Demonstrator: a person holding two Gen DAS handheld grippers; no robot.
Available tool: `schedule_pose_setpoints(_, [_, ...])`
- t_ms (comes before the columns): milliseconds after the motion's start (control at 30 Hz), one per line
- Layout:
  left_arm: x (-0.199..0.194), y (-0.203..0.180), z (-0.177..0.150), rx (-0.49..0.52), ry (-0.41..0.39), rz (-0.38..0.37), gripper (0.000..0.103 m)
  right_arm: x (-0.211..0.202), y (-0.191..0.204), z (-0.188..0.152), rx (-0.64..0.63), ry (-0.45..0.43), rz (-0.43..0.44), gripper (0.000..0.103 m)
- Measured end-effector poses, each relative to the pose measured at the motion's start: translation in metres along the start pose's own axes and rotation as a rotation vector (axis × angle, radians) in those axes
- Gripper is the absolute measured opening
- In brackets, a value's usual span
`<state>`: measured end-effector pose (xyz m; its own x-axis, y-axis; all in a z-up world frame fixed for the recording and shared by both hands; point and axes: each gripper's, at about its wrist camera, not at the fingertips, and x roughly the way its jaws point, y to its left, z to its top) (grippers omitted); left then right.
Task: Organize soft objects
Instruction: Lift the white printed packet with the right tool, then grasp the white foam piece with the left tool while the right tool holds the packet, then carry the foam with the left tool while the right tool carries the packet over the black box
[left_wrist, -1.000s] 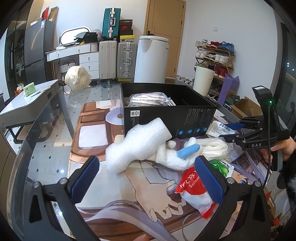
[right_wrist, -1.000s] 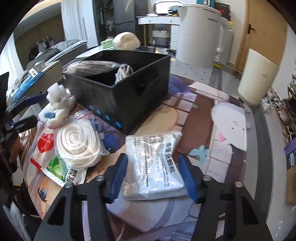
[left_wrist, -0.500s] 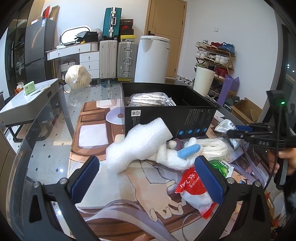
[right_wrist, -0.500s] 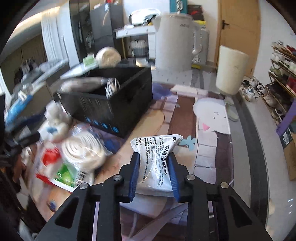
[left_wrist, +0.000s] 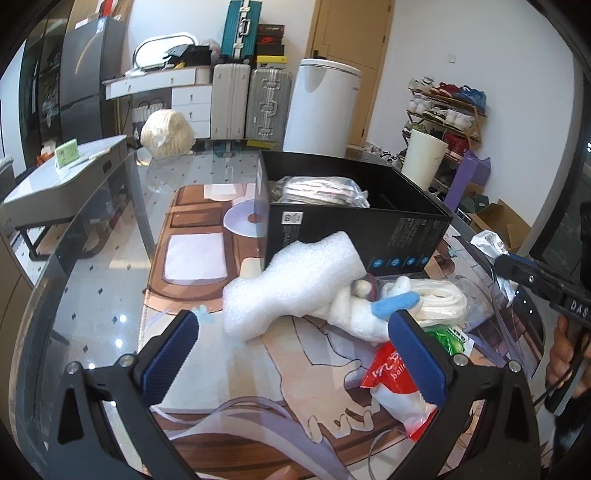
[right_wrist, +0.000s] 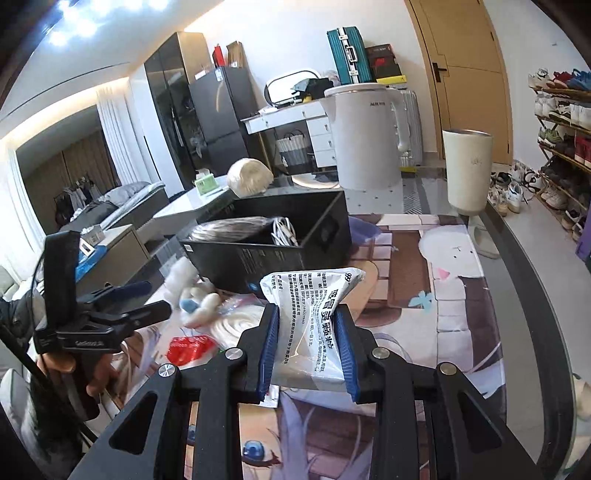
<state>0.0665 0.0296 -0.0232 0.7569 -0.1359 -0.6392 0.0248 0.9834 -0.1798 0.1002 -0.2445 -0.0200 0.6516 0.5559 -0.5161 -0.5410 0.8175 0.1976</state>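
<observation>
We have the black box (right_wrist: 273, 236) standing open at the middle of the table (left_wrist: 96, 295), clearly our collecting bin, with bagged bundles already inside. Against its near wall lies the unsorted heap: a white foam sheet (left_wrist: 291, 288), a plush toy (left_wrist: 365, 314), a coil of white rope (left_wrist: 439, 299) and a red packet (left_wrist: 391, 380). Our right gripper (right_wrist: 308, 347) is clamped on the white printed pouch (right_wrist: 314, 325), holding it clear of the mat so it can travel to the box (a short carry, we judge). Our left gripper (left_wrist: 291, 354) waits with jaws wide apart, empty, facing the foam.
</observation>
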Motion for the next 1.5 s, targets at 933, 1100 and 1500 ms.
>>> schedule_pose_setpoints(933, [0.041, 0.034, 0.020, -0.330, 0.091, -0.127, 0.103, 0.005, 0.013, -0.003, -0.053, 0.018, 0.022, 0.031])
schedule_pose_setpoints(1100, [0.041, 0.033, 0.018, -0.319, 0.088, -0.133, 0.098, 0.006, 0.015, -0.002, -0.062, 0.018, 0.022, 0.031])
schedule_pose_setpoints(1500, [0.014, 0.021, 0.014, -0.193, 0.023, -0.075, 0.090, 0.002, 0.018, 0.001, -0.070, 0.001, 0.021, 0.031])
